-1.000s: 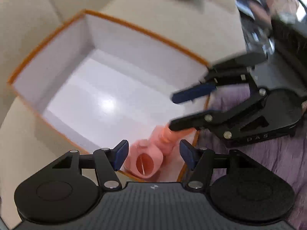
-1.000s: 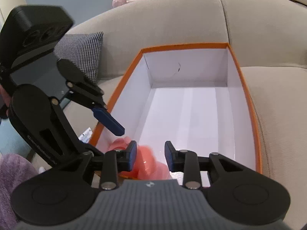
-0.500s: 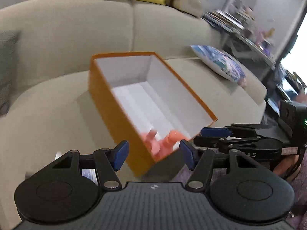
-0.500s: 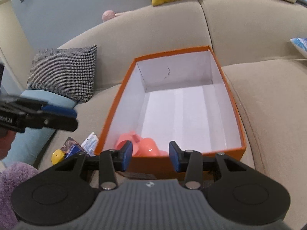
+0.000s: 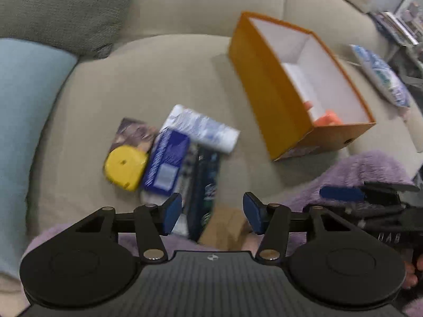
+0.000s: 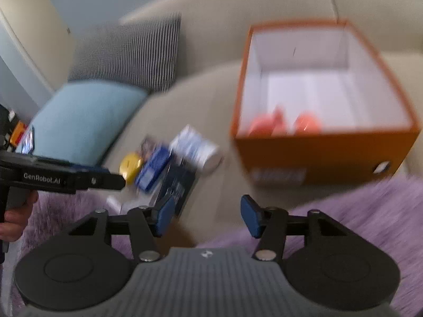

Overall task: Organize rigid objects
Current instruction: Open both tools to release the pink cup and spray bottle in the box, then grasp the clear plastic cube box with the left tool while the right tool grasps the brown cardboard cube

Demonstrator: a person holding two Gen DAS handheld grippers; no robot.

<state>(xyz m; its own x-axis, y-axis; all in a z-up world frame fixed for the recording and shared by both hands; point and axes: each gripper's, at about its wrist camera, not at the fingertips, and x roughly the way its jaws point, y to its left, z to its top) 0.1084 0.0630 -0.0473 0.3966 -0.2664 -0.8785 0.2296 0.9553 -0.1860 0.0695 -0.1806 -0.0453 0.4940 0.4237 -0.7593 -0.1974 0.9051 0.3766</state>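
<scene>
The orange box (image 5: 277, 100) sits right of overlapping packets (image 5: 182, 158), so either spread, empty hand-held gripper (image 5: 212, 212) (image 6: 206, 215) may snag two together.

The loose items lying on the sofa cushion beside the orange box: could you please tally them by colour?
Yellow: 1, the round yellow case.
Blue: 1, the blue box.
White and blue: 1, the white packet.
Dark navy: 1, the long dark pack.
Purplish: 1, the flat card under the case.
Total: 5; blur may hide more.
</scene>
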